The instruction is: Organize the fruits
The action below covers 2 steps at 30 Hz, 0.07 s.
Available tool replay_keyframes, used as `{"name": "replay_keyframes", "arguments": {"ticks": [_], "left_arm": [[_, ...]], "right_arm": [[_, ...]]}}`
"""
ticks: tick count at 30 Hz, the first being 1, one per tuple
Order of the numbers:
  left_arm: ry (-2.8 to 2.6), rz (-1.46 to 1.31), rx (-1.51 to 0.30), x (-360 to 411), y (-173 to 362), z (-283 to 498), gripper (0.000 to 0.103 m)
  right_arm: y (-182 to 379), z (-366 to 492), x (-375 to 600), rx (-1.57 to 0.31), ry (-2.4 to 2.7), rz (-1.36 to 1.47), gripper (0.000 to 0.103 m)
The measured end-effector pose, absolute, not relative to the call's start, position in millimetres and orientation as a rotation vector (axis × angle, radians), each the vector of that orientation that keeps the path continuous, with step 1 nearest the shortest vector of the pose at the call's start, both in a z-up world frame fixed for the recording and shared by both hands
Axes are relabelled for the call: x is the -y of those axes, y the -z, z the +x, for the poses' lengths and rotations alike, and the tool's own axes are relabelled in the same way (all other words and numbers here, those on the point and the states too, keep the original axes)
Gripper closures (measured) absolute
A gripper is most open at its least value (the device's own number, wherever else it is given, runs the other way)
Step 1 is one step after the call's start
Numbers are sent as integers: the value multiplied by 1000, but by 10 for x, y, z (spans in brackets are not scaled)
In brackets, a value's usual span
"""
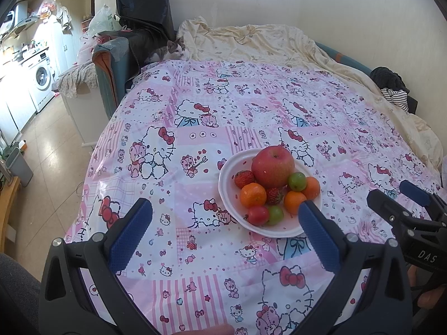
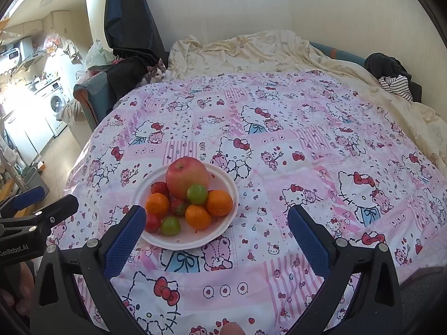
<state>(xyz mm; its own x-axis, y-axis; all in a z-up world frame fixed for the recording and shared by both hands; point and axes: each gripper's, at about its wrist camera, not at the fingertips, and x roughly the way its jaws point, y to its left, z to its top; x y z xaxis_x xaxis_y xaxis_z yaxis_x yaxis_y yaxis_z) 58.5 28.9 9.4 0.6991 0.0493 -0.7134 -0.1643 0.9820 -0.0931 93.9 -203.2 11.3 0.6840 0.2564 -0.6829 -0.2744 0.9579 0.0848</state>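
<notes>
A white plate [image 1: 232, 192] [image 2: 227, 215] sits on the pink Hello Kitty sheet. It holds a big red apple [image 1: 272, 166] [image 2: 185, 176], three oranges [image 1: 252, 194] [image 2: 219, 202], two strawberries [image 1: 244, 178] [image 2: 159, 187], two green fruits [image 1: 297, 181] [image 2: 197, 194] and a small red fruit [image 1: 257, 215] [image 2: 152, 222]. My left gripper [image 1: 225, 223] is open and empty, just short of the plate's near rim. My right gripper [image 2: 216, 223] is open and empty, its left finger beside the plate. Each gripper shows at the edge of the other's view.
A cat [image 1: 174, 50] [image 2: 156, 74] sits at the bed's far left corner. A cream blanket [image 1: 265, 42] lies bunched along the far side, with dark and striped clothes [image 1: 394, 86] at the right. The floor and a washing machine [image 1: 42, 78] are off to the left.
</notes>
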Motion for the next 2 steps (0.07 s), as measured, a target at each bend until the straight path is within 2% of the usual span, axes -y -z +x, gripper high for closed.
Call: {"name": "replay_keyframes", "arguments": {"ticks": [2], "left_arm": [[-121,-152,-790,-289,-95,585,0]], "right_arm": [[-110,938,2034,-761,-299,-25,0]]}}
